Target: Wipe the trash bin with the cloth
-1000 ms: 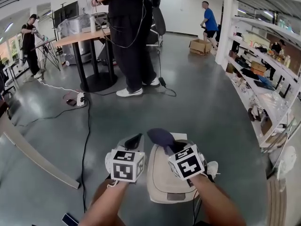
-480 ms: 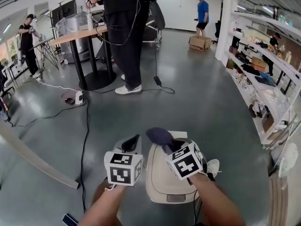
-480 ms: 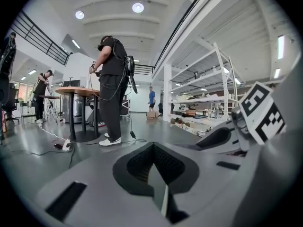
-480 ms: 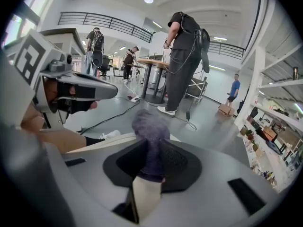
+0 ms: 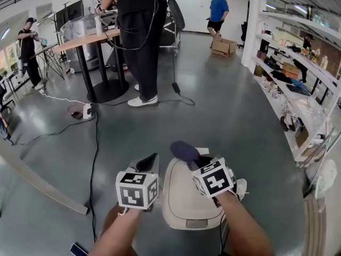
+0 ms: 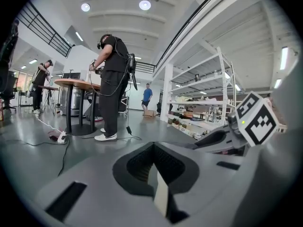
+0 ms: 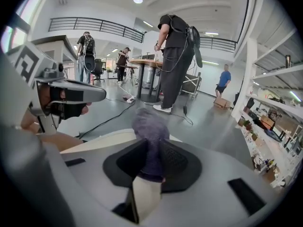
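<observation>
The beige trash bin (image 5: 181,207) stands on the floor right below me; its lid (image 7: 99,140) also shows in the right gripper view. My right gripper (image 5: 195,162) hovers over the lid's far edge, shut on a dark purple cloth (image 5: 185,151). That cloth (image 7: 148,131) bunches up out of the jaws of the right gripper (image 7: 150,150). My left gripper (image 5: 149,162) hangs just left of the bin, above the floor. In its own view the left gripper (image 6: 152,151) has its jaws together with nothing between them.
A person in black stands at a round table (image 5: 88,39) ahead. Cables (image 5: 96,143) and a power strip (image 5: 85,111) lie on the floor at left. Shelving (image 5: 298,89) lines the right side. My own shoe (image 5: 241,188) is beside the bin. A cardboard box (image 5: 224,47) sits far back.
Both grippers stay almost where they were; the cloth has shifted slightly right over the bin. In the background the person in blue has walked to the left.
</observation>
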